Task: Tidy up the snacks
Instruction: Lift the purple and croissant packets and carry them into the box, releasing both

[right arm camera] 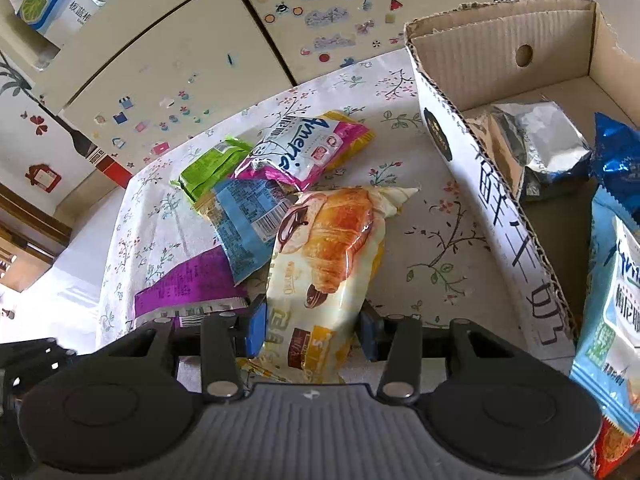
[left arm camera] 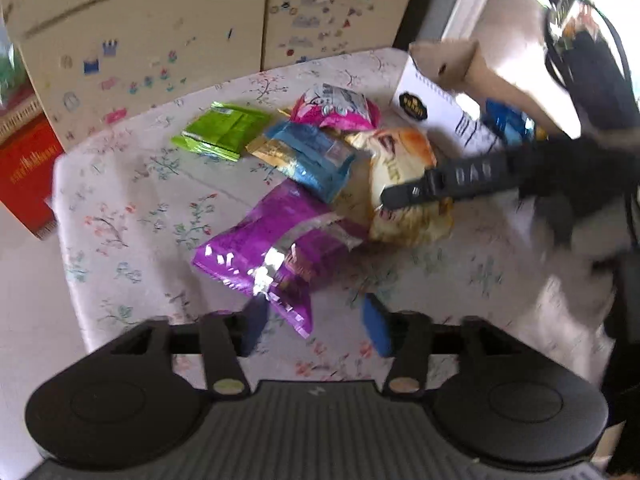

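Note:
Snack packets lie in a heap on the floral tablecloth [left arm camera: 132, 208]. My right gripper [right arm camera: 312, 330] has its jaws on either side of the near end of the croissant packet [right arm camera: 332, 256], pads touching it. That packet also shows in the left wrist view [left arm camera: 400, 160] under the right gripper's arm. My left gripper [left arm camera: 316, 322] is open and empty, hovering over the near corner of the purple packet [left arm camera: 276, 248]. A blue packet [right arm camera: 244, 220], a pink-and-white packet [right arm camera: 304, 148] and a green packet [right arm camera: 208, 168] lie behind.
An open cardboard box [right arm camera: 480, 184] stands at the right, holding a silver packet [right arm camera: 536, 148] and a blue packet [right arm camera: 616, 280]. A cream cabinet with stickers [right arm camera: 200, 60] stands behind the table. A red box [left arm camera: 28, 176] sits on the floor at the left.

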A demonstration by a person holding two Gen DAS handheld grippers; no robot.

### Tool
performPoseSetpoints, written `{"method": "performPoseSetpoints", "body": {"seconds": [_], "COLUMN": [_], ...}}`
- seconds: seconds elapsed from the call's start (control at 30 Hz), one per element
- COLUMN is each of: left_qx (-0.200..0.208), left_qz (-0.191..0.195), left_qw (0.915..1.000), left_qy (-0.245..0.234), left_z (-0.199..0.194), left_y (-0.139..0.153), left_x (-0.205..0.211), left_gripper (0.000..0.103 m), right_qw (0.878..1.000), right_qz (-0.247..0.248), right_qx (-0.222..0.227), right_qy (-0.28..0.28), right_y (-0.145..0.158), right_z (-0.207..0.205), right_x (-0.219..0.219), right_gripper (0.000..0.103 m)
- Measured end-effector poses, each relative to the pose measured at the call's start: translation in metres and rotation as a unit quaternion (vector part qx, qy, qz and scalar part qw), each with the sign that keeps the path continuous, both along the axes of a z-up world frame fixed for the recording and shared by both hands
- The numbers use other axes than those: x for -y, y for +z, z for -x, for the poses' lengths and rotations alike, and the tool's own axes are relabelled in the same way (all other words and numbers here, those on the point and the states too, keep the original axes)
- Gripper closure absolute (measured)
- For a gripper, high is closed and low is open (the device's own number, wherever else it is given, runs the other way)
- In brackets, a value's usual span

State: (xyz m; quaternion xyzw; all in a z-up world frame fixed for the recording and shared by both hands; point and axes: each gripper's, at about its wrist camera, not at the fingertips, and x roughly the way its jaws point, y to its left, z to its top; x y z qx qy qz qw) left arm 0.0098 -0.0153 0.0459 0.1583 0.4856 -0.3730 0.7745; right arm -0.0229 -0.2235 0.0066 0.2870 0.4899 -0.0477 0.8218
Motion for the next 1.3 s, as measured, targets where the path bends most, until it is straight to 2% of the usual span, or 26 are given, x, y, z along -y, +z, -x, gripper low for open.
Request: {"method": "performPoseSetpoints", "body": {"seconds": [0.07, 0.17, 0.2, 0.3, 0.47, 0.6, 0.67, 0.7, 0.77, 0.8, 1.17, 1.3], "left_qx": [0.038, 0.104, 0.114, 0.109, 0.101, 0.095, 0.095, 0.085, 0.064, 0.061, 0.053, 0.052], "left_qz": [-0.016, -0.022, -0.019, -0.019, -0.04, -0.056, -0.064, -0.059, -0.039, -0.035, -0.019, -0.01], "left_qw": [0.999, 0.9939, 0.9928, 0.993, 0.9913, 0.9905, 0.9906, 0.9923, 0.9956, 0.996, 0.998, 0.9986], "left_qy": [-0.014, -0.029, -0.032, -0.043, -0.074, -0.081, -0.075, -0.068, -0.057, -0.055, -0.03, -0.004], "left_z": [0.006, 0.008, 0.005, -0.008, -0.017, -0.019, -0.021, -0.023, -0.026, -0.025, -0.014, -0.015], "left_y": [0.004, 0.014, 0.016, 0.011, -0.011, -0.03, -0.036, -0.037, -0.036, -0.035, -0.019, -0.013], "left_x": [0.0, 0.0, 0.002, 0.013, 0.034, 0.043, 0.045, 0.044, 0.042, 0.042, 0.036, 0.029], "left_gripper": [0.039, 0.027, 0.023, 0.022, 0.021, 0.021, 0.024, 0.031, 0.04, 0.041, 0.043, 0.043], "right_qw": [1.0, 1.0, 1.0, 1.0, 1.0, 1.0, 1.0, 1.0, 1.0, 1.0, 1.0, 1.0], "right_qz": [-0.003, -0.005, -0.005, -0.004, -0.006, -0.008, -0.009, -0.01, -0.013, -0.013, -0.019, -0.021], "right_qx": [-0.001, -0.001, -0.001, -0.002, -0.002, 0.0, 0.001, 0.003, 0.006, 0.007, 0.017, 0.021], "right_qy": [-0.003, -0.004, -0.004, -0.004, -0.004, -0.01, -0.01, -0.009, -0.006, -0.006, 0.002, 0.004], "right_y": [0.0, 0.0, 0.0, 0.001, 0.001, 0.001, 0.002, 0.003, 0.004, 0.004, 0.011, 0.014], "right_z": [0.001, 0.003, 0.002, 0.002, 0.004, 0.004, 0.005, 0.006, 0.006, 0.007, 0.012, 0.015], "right_x": [0.001, 0.001, 0.001, 0.001, 0.003, 0.005, 0.005, 0.006, 0.006, 0.006, 0.004, 0.002], "right_gripper": [0.051, 0.051, 0.051, 0.051, 0.051, 0.051, 0.051, 0.051, 0.051, 0.051, 0.051, 0.051]}}
